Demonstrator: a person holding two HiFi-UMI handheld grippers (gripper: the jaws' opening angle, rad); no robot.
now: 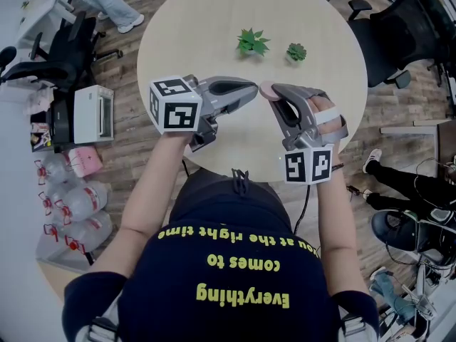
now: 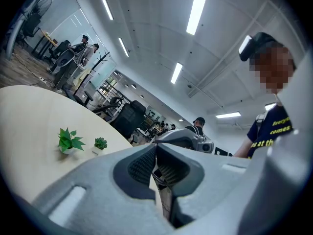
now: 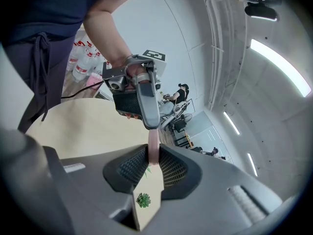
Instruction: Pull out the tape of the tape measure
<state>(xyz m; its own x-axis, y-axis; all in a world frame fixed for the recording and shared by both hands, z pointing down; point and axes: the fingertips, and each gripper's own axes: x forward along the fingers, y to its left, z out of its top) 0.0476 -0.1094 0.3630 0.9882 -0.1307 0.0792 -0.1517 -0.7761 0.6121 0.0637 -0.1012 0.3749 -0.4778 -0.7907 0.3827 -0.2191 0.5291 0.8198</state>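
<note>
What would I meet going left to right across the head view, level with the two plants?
black office chair → leafy green plant → small succulent → second black office chair

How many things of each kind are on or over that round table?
Small green plants: 2
Pink tape measure: 1
Grippers: 2, the left gripper and the right gripper
Total: 5
</note>
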